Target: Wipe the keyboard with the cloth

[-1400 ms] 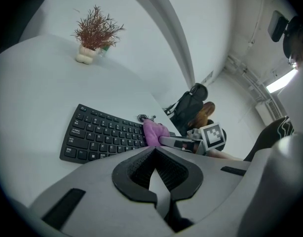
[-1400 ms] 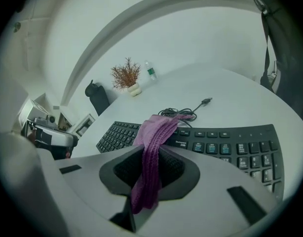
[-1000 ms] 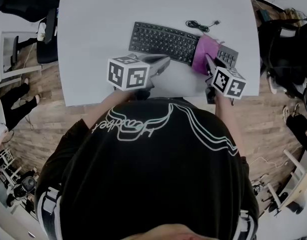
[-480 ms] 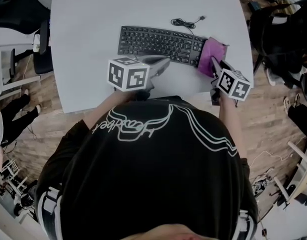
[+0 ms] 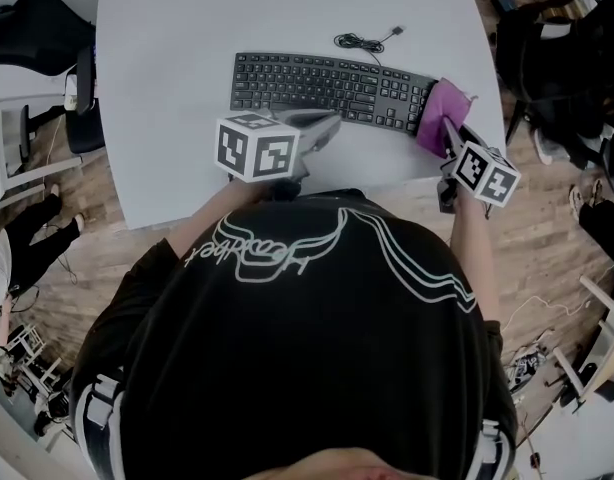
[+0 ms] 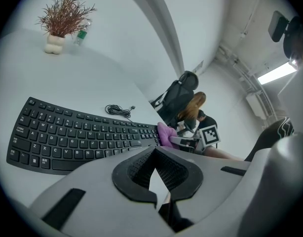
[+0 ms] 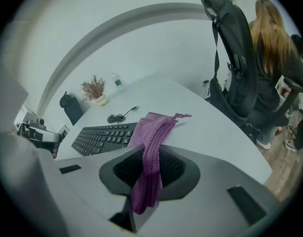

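Observation:
A black keyboard (image 5: pixel 327 86) lies across the white table (image 5: pixel 187 48), with its cable (image 5: pixel 362 41) coiled behind it. My right gripper (image 5: pixel 450 130) is shut on a purple cloth (image 5: pixel 439 114), which rests over the keyboard's right end. In the right gripper view the cloth (image 7: pixel 152 137) runs out from between the pads of the gripper (image 7: pixel 149 174) and lies beside the keys (image 7: pixel 104 136). My left gripper (image 5: pixel 330 125) hovers in front of the keyboard's middle, jaws together and holding nothing. In the left gripper view that gripper (image 6: pixel 152 174) looks over the keyboard (image 6: pixel 77 137) toward the cloth (image 6: pixel 166 132).
A small potted plant (image 6: pixel 62 21) and a bottle (image 6: pixel 81 35) stand at the table's far side. An office chair (image 7: pixel 235 58) and a seated person (image 7: pixel 275 48) are just past the table's right edge. Wooden floor surrounds the table.
My right gripper has dragged the cloth rightward along the keyboard, from left of the number pad to the keyboard's right end. The left gripper has stayed where it was.

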Available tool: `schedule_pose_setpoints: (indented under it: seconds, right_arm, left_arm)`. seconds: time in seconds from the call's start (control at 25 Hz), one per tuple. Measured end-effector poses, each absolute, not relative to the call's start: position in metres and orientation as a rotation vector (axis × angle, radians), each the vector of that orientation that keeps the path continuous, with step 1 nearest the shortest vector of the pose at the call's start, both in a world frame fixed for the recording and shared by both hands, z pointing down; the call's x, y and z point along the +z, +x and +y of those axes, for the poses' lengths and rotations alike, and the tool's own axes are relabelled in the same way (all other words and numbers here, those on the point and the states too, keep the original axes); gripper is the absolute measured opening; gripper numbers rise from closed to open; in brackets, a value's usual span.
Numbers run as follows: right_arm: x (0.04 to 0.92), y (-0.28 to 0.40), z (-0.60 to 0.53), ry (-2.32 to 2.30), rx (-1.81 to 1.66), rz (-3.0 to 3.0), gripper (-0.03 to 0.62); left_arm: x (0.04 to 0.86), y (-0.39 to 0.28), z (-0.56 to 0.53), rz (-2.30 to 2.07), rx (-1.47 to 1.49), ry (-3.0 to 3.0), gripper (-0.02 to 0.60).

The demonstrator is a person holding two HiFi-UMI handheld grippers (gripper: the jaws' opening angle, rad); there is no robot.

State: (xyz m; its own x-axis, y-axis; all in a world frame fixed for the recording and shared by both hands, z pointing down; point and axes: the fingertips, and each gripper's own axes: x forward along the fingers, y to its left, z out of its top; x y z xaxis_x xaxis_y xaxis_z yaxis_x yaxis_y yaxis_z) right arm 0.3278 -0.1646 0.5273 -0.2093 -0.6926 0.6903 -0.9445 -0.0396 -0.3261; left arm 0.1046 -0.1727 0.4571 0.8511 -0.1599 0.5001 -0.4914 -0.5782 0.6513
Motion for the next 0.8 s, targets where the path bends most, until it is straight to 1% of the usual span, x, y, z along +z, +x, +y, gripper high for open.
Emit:
schedule_pose_setpoints:
  seconds: [0.24,0.4,0.6,0.8]
  right_arm:
    - [0.527,0.33,-0.165,1.742,1.103,-1.908,0.052]
    - [0.509,0.319,-0.169,1.758,1.095,-1.95,0.052]
    - [0.485,0.284,-0.184,1.704,1.081,-2.059,0.052]
    - [0.467,0.231,-0.205,1.609,1.059,-2.176,0.052]
  left_arm:
    - [0.459,0.098,-0.175,-0.482,0.489,2.168,0.005]
    - [0.46,0.091,-0.178,-0.494,0.48,2.16,0.005]
    - [0.462,0.076,-0.183,-0.518,0.461,2.149,0.005]
    - [0.462,0.054,-0.19,-0.544,0.437,2.139,0.005]
